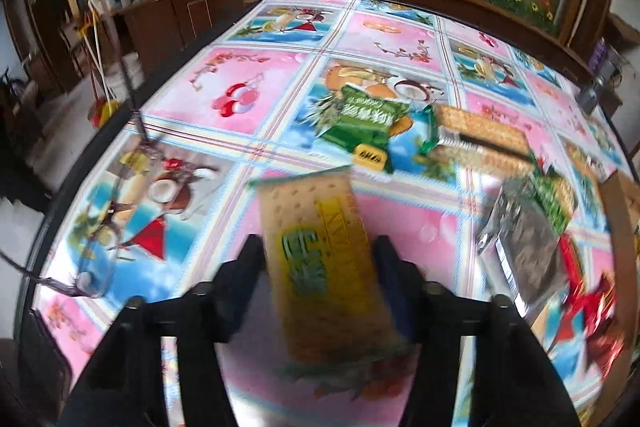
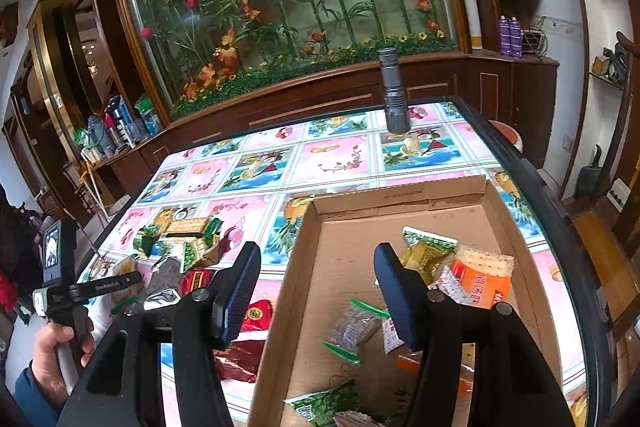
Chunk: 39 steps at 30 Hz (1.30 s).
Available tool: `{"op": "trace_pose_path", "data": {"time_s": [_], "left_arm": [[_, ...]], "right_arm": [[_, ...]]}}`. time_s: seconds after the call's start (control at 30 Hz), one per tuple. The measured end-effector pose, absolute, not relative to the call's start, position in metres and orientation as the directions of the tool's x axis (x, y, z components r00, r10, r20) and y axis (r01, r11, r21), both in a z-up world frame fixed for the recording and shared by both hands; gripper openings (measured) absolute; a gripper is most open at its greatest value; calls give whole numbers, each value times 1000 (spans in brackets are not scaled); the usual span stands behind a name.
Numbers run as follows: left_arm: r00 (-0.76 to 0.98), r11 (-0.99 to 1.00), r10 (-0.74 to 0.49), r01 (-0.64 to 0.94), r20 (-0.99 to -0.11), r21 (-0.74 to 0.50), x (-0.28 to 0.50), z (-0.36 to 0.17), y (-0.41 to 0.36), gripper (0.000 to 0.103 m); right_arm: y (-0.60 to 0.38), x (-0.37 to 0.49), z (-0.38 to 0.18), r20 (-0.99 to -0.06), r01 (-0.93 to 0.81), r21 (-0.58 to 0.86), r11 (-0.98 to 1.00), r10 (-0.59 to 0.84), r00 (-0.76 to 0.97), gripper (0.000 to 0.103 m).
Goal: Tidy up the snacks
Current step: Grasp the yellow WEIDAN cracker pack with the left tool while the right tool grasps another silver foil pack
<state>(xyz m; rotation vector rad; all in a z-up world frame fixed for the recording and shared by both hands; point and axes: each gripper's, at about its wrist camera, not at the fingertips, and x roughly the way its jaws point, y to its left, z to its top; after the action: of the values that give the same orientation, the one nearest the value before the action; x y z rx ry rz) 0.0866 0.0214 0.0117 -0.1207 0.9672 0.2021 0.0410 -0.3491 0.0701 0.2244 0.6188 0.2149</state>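
My left gripper (image 1: 318,253) is shut on a yellow cracker packet (image 1: 320,247) and holds it above the table; the view is blurred by motion. A green snack packet (image 1: 360,119), a cracker packet (image 1: 480,135), a silver pouch (image 1: 524,239) and red wrappers (image 1: 588,299) lie beyond and to the right. My right gripper (image 2: 318,263) is open and empty over the left wall of a cardboard box (image 2: 400,195). The box holds an orange cracker packet (image 2: 484,279), a yellow-green packet (image 2: 426,251) and several small packets. Loose snacks (image 2: 180,247) lie left of the box.
A grey flashlight (image 2: 394,91) stands upright at the table's far edge. The flowered tablecloth (image 1: 240,87) covers the table. A wooden cabinet with a plant display (image 2: 280,7) runs behind it. The left hand-held gripper (image 2: 68,287) shows at the left of the right wrist view.
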Motion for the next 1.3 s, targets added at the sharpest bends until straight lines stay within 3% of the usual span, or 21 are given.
{"op": "trace_pose_path", "data": {"time_s": [0.07, 0.3, 0.43, 0.5, 0.57, 0.9, 1.07, 1.13, 1.2, 1.3], "left_arm": [[560, 982, 103, -189, -822, -5, 77, 12, 27, 47], [607, 993, 64, -116, -792, -9, 59, 12, 36, 45], [605, 995, 42, -102, -795, -25, 63, 13, 34, 45], [605, 994, 35, -101, -795, -33, 64, 12, 34, 45], [607, 995, 39, -100, -793, -28, 63, 12, 33, 45], [613, 995, 50, -97, -789, -12, 61, 12, 32, 45], [613, 995, 46, -98, -789, -18, 61, 11, 31, 45], [613, 995, 50, -98, -788, -12, 61, 12, 32, 45], [614, 995, 46, -94, -788, -16, 61, 12, 32, 45], [616, 996, 9, -73, -788, -45, 59, 13, 30, 45]], "right_arm": [[-347, 41, 70, -546, -141, 270, 953, 272, 792, 63], [-330, 41, 68, -537, -206, 327, 922, 361, 763, 63], [-282, 50, 68, -549, -327, 435, 839, 535, 642, 66], [-248, 59, 64, -583, -367, 446, 816, 576, 573, 72], [-218, 70, 56, -620, -381, 449, 808, 589, 519, 72], [-126, 123, 18, -778, -440, 273, 855, 466, 422, 72], [-108, 127, 2, -833, -500, 145, 854, 378, 404, 78], [-105, 119, -4, -845, -504, 85, 859, 330, 421, 74], [-107, 114, -5, -840, -488, 56, 871, 305, 449, 62], [-123, 103, 0, -824, -435, 113, 893, 329, 461, 61]]}}
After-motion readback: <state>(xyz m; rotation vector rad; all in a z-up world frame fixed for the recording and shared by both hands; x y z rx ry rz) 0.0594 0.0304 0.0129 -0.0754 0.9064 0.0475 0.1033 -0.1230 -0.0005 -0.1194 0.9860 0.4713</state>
